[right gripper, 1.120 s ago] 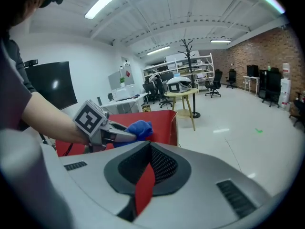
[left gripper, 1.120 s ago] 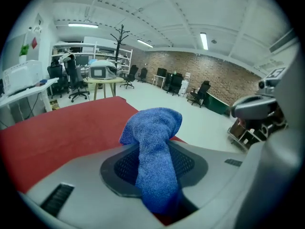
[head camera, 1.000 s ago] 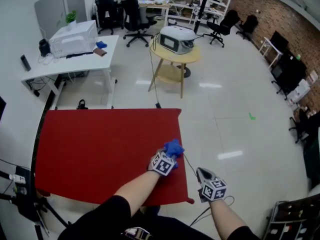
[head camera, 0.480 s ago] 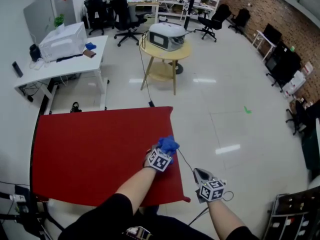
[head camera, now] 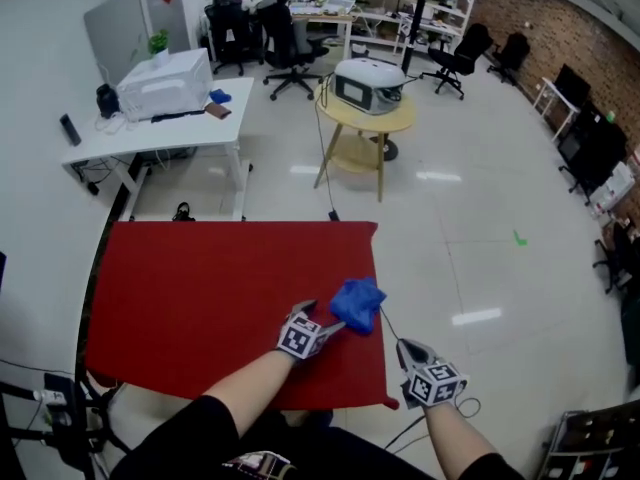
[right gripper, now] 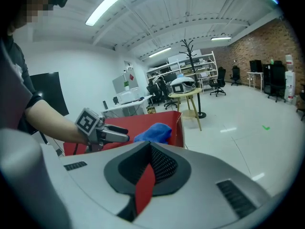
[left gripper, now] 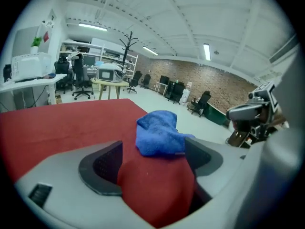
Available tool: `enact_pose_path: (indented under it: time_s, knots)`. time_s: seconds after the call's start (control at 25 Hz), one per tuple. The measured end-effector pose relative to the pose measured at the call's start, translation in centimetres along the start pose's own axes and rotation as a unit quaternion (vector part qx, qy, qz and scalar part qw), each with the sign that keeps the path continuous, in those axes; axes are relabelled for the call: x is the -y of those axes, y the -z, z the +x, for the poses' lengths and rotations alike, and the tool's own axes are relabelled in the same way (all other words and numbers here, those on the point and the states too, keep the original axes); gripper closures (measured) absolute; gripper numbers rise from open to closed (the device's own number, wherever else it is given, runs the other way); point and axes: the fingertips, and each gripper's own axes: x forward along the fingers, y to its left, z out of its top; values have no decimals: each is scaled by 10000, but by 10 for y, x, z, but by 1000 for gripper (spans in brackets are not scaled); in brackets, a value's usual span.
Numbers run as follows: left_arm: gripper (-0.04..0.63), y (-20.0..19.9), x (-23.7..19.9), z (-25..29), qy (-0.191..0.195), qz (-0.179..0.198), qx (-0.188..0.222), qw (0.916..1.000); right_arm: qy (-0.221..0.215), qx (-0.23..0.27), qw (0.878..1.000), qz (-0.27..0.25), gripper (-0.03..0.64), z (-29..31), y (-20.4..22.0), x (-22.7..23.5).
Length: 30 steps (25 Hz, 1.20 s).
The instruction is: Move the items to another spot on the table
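On red table [head camera: 200,298], one blue towel [head camera: 357,305]

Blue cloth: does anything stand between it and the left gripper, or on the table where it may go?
Nothing visible does. The cloth lies on the table just ahead of the left gripper, whose jaws have just been opening and stand apart, pressing nothing. No other thing shows on the table.

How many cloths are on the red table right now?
1. The blue cloth lies bunched by the red table's right edge, near the front corner. The left forearm hides a small patch of table.
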Motion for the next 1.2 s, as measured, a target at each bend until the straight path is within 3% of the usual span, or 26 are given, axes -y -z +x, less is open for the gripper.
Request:
enact_pose_path:
  time_s: [0.08, 0.24, 0.36, 0.52, 0.76, 0.96, 1.2]
  knots:
    - [211, 3, -6, -37, 49, -107, 225, 9997, -104, 32, 9999, -49, 614, 3, -5, -16]
    - [456, 2, -27, -115, 2, -113, 727, 9973, -249, 87, 9996, -83, 614, 19, -14, -59]
    - [594, 4, -47, -167, 58, -118, 1045, 9944, -300, 182, 9993, -111, 614, 37, -26, -102]
    - [594, 11, -84, -240, 112, -168, 1304, 9913, -364, 329, 9987, -136, 614, 66, -40, -178]
    - [594, 43, -132, -364, 69, -166, 1262, 9918, -727, 448, 9959, -298, 614, 99, -61, -305]
    - [594, 63, -115, -437, 37, -224, 1377, 9902, -1330, 466, 9887, -510, 614, 94, -75, -381]
    - [594, 80, -67, -486, -312, -497, 1614, 9851, -1980, 417, 9780, -505, 614, 58, -69, -426]
